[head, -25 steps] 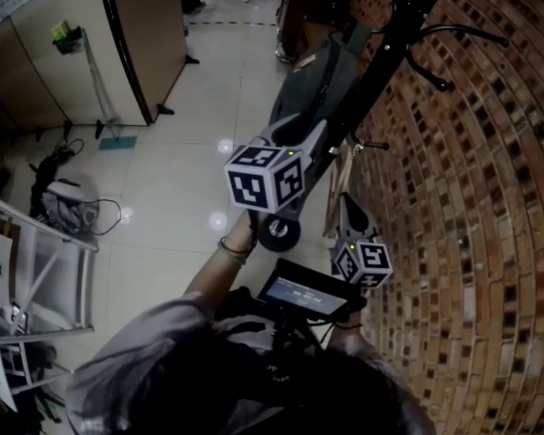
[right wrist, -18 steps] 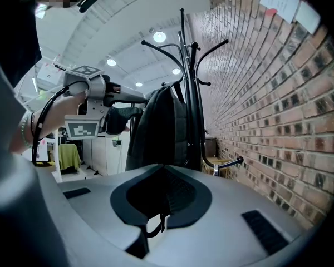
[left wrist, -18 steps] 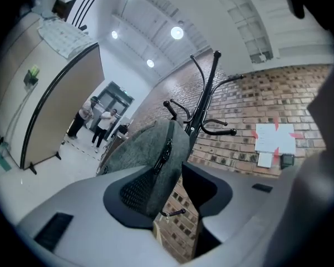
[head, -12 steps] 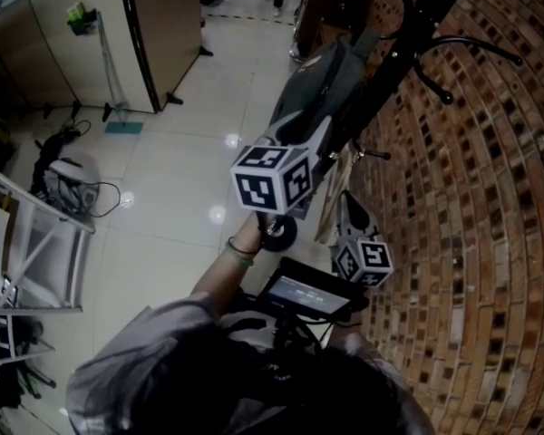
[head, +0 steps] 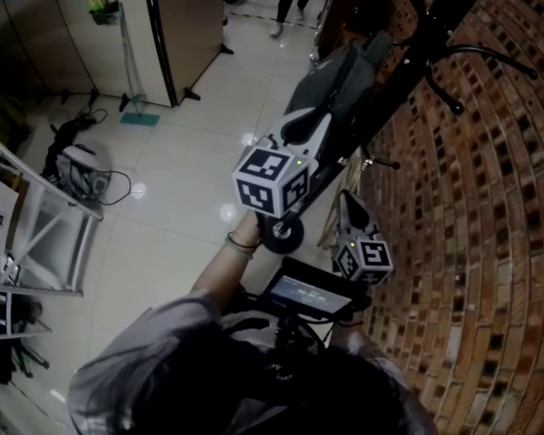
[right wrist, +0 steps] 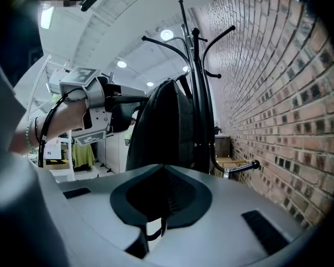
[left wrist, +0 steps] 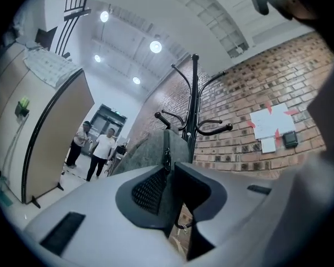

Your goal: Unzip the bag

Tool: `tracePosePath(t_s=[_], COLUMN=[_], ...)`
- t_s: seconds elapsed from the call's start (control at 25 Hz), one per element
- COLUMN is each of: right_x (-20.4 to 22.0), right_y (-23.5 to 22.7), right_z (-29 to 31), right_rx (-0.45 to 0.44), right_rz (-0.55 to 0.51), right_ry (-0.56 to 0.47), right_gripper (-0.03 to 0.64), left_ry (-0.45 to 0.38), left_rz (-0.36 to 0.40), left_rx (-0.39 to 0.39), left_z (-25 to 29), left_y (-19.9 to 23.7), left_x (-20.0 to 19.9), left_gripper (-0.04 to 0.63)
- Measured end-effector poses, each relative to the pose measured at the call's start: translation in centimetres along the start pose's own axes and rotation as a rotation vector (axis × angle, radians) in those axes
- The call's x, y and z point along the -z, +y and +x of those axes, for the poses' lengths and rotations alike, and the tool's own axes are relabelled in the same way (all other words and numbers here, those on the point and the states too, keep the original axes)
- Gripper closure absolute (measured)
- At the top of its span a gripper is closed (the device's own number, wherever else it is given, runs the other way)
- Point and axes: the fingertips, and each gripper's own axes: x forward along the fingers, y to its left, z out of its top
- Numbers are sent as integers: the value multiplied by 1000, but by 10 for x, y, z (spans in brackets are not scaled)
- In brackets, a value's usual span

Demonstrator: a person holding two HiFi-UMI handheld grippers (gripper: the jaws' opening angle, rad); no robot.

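1. A brick wall (head: 471, 198) fills the right side, and a tiled floor (head: 181, 170) spreads out to its left.
2. A black coat stand (right wrist: 196, 93) rises just beside the wall.
3. The grey bag (head: 335, 84) hangs on the coat stand, clear of the floor.
4. The left gripper (left wrist: 170, 189) is raised to the bag. Its jaws have just been closing and now pinch a fold of the bag's fabric between them.
5. The right gripper (right wrist: 164, 196) is held short of the bag, its jaws clenched together. A thin dark loop shows just under them; I cannot tell what it is.
6. The zip (left wrist: 166, 152) runs down the bag just above the left gripper's jaws.
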Motion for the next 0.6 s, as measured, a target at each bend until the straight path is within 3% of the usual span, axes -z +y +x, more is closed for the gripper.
tracePosePath(t_s=[0.2, 0.36, 0.44, 0.6], right_x=[-5, -4, -8, -47], right_y=[-7, -13, -15, -16], right_z=[-2, -5, -8, -10], right_rx=[13, 26, 25, 14], right_rz=[11, 13, 16, -24], right_ry=[-16, -13, -18, -102], right_gripper=[618, 618, 618, 618], left_ry=[-10, -28, -30, -39], left_rz=[13, -62, -85, -150], left_rx=[-19, 1, 9, 40], left_z=[-2, -2, -3, -2], left_y=[-2, 0, 2, 3], left_x=[2, 5, 6, 8], left_gripper=[529, 529, 566, 574])
